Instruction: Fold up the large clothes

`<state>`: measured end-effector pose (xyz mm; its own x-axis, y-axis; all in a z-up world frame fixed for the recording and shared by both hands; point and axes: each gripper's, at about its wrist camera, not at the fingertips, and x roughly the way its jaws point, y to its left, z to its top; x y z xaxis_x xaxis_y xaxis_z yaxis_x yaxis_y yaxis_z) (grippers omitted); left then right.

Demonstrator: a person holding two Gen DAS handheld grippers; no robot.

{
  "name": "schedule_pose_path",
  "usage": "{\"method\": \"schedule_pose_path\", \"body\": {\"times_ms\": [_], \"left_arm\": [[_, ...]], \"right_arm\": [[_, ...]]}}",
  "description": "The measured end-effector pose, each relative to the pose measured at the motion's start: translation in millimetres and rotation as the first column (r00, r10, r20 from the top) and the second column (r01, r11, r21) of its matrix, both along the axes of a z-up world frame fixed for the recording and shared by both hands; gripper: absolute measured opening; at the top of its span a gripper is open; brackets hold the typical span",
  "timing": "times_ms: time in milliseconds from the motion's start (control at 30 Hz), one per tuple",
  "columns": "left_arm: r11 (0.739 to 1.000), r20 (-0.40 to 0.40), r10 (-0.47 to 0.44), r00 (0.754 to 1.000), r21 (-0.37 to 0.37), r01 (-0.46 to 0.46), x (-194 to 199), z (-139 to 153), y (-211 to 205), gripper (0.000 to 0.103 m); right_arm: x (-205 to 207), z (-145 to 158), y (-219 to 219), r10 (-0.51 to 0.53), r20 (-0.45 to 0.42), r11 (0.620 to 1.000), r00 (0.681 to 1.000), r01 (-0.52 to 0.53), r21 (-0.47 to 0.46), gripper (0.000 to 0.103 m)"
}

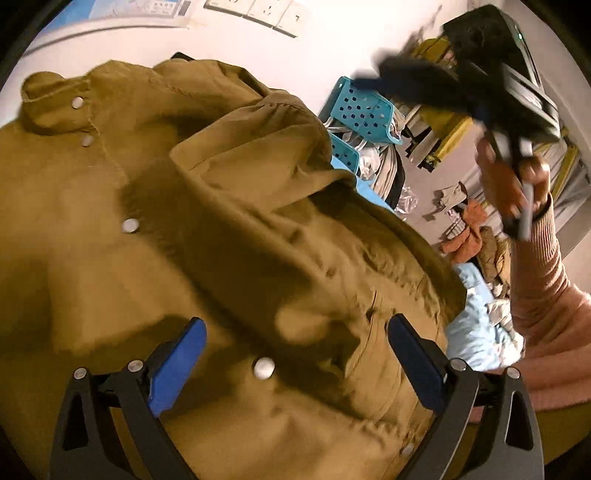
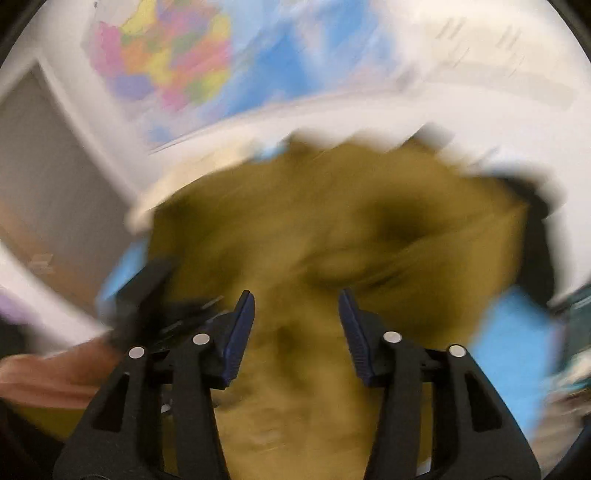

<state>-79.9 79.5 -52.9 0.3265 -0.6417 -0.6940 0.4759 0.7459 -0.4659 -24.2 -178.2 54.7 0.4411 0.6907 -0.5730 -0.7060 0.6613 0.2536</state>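
Olive-brown snap-button jacket (image 1: 207,236) spread over light-blue covered surface (image 1: 476,325), white wall behind.

Room: multicoloured wall map (image 2: 173,62) and white wall sockets (image 1: 258,13) on far wall. Right of the jacket: perforated teal plastic baskets (image 1: 364,110) holding grey clothes, more clothes piled on the floor further right. Left gripper (image 1: 295,354): blue pads wide apart above the jacket's near hem, nothing between them. Right gripper (image 2: 297,325): jaws partly open, empty, over the jacket; view is motion-blurred. A pink ribbed sleeve (image 1: 543,280) crosses the right edge.
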Motion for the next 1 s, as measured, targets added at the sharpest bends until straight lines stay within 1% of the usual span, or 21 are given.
{"method": "schedule_pose_path", "body": {"times_ms": [33,100,133,200,267,300,367,400,500,533,567,600,633,667,700,733,767,833,900,933,1000], "left_arm": [[1.000,-0.008,-0.002,1.000,-0.002,0.002,3.2,-0.3,-3.6,0.086],[1.000,-0.008,-0.001,1.000,0.021,0.001,8.5,-1.0,-8.5,0.063],[0.999,-0.005,0.003,1.000,0.035,-0.003,9.5,0.0,-9.5,0.057],[0.998,0.007,0.003,1.000,0.071,-0.003,8.4,0.6,-13.4,0.030],[0.992,0.047,0.020,0.999,0.126,-0.026,7.1,5.0,-10.5,0.015],[0.990,0.066,0.024,0.998,0.134,-0.033,5.0,9.6,-7.3,0.009],[0.978,0.140,0.053,0.989,0.191,-0.079,-2.0,27.6,4.2,0.007],[0.973,0.195,0.074,0.978,0.203,-0.114,-7.8,42.1,15.6,0.007],[0.945,0.295,0.167,0.941,0.222,-0.238,-20.1,76.4,63.4,0.007],[0.934,0.300,0.195,0.934,0.234,-0.270,-21.5,81.1,79.4,0.008],[0.917,0.303,0.212,0.929,0.267,-0.297,-21.8,80.5,87.7,0.009],[0.885,0.306,0.235,0.923,0.325,-0.333,-20.1,76.1,95.3,0.012],[0.865,0.298,0.244,0.923,0.363,-0.346,-18.1,70.2,99.4,0.014],[0.835,0.279,0.249,0.927,0.422,-0.352,-15.1,59.2,102.4,0.026],[0.807,0.260,0.267,0.928,0.466,-0.363,-12.0,49.0,104.7,0.052],[0.792,0.229,0.295,0.928,0.485,-0.371,-8.1,39.9,107.4,0.064],[0.799,0.206,0.302,0.931,0.477,-0.365,-6.0,34.2,110.1,0.069],[0.818,0.194,0.302,0.933,0.450,-0.358,-4.1,28.8,114.4,0.071],[0.807,0.209,0.311,0.927,0.458,-0.374,-3.1,27.6,119.9,0.081],[0.802,0.214,0.314,0.925,0.462,-0.379,-0.9,26.4,119.4,0.083],[0.810,0.202,0.311,0.929,0.456,-0.370,4.2,23.5,115.4,0.085]], "right_arm": [[13.5,5.3,-6.4,-0.069,0.041,0.997,0.997,0.070,-0.033,0.053],[41.8,6.9,-8.4,-0.156,0.073,0.984,0.985,0.162,-0.080,0.053],[60.9,3.5,-7.1,-0.176,0.049,0.979,0.983,0.180,-0.092,0.051],[91.6,-6.2,0.2,-0.226,0.057,0.959,0.972,0.232,-0.160,0.048],[118.3,-21.8,11.4,-0.238,0.034,0.946,0.971,0.239,-0.221,0.047],[128.8,-30.0,17.7,-0.220,-0.005,0.950,0.976,0.213,-0.231,0.044],[133.7,-35.4,26.8,-0.192,-0.018,0.956,0.981,0.183,-0.231,0.040],[130.5,-34.0,26.7,-0.159,-0.014,0.968,0.987,0.153,-0.198,0.040],[114.9,-26.4,18.3,-0.098,0.002,0.988,0.995,0.098,-0.117,0.039],[113.9,-23.7,23.0,-0.086,0.004,0.991,0.996,0.086,-0.103,0.040],[109.8,-23.2,18.4,-0.072,0.005,0.994,0.997,0.073,-0.081,0.042],[106.4,-24.1,13.9,-0.065,-0.003,0.996,0.998,0.065,-0.062,0.042],[104.9,-23.6,13.3,-0.058,-0.011,0.997,0.998,0.057,-0.056,0.042],[103.6,-26.6,11.7,-0.046,-0.022,0.998,0.999,0.044,-0.054,0.043],[102.1,-29.8,11.0,-0.051,-0.017,0.996,0.999,0.049,-0.071,0.051],[100.5,-33.1,8.6,-0.073,-0.005,0.993,0.997,0.072,-0.092,0.055],[101.1,-33.6,11.0,-0.086,0.000,0.991,0.996,0.085,-0.103,0.061],[101.3,-36.5,4.3,-0.114,0.013,0.989,0.993,0.115,-0.098,0.065],[107.4,-37.5,-9.5,-0.181,0.009,0.981,0.983,0.182,-0.074,0.079],[112.7,-41.3,-18.1,-0.209,-0.010,0.977,0.978,0.208,-0.049,0.079],[123.3,-50.5,-30.1,-0.241,-0.063,0.970,0.968,0.241,-0.012,0.079]]}}
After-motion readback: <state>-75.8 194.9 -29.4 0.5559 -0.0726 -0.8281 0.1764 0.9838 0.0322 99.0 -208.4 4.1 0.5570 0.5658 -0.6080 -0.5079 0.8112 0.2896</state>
